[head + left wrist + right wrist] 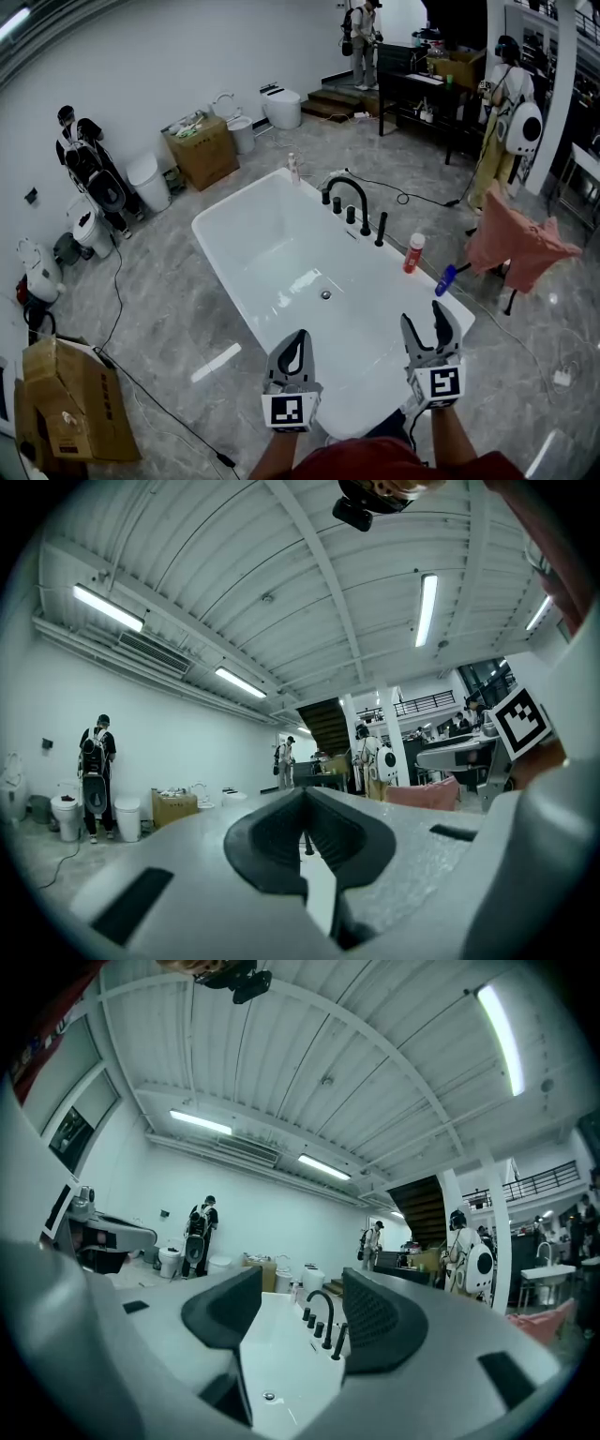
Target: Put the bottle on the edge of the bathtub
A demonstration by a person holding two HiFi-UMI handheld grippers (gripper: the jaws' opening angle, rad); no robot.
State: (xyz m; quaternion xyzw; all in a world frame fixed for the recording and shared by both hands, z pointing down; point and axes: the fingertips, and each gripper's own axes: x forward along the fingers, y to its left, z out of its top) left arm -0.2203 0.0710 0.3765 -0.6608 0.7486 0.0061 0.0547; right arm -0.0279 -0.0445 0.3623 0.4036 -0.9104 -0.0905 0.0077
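Item: white bathtub (246,232), free-standing on a grey marbled floor (159,309), empty inside, drain (325,294) on its bottom.

Fittings: black arched faucet (349,192) with black handles, on the right-hand rim.

Bottles:
- red bottle (413,253) with a white cap, upright on the right-hand rim, beyond the faucet handles toward the near end
- blue bottle (445,279), tilted, at the outer edge of the same rim, just beside the red one
- pale bottle (293,167), upright at the tub's far corner

Left hand-held gripper (292,349): over the tub's near end. In the left gripper view its jaws (305,803) are pressed together with nothing between them.

Right hand-held gripper (432,330): over the near right corner of the tub, short of the blue bottle. In the right gripper view its jaws (302,1312) stand apart and unloaded; the tub and faucet (323,1316) show through the gap.

Surroundings: pink cloth (520,246) right of the tub; cardboard box (202,150) by the far wall; people standing in the background.
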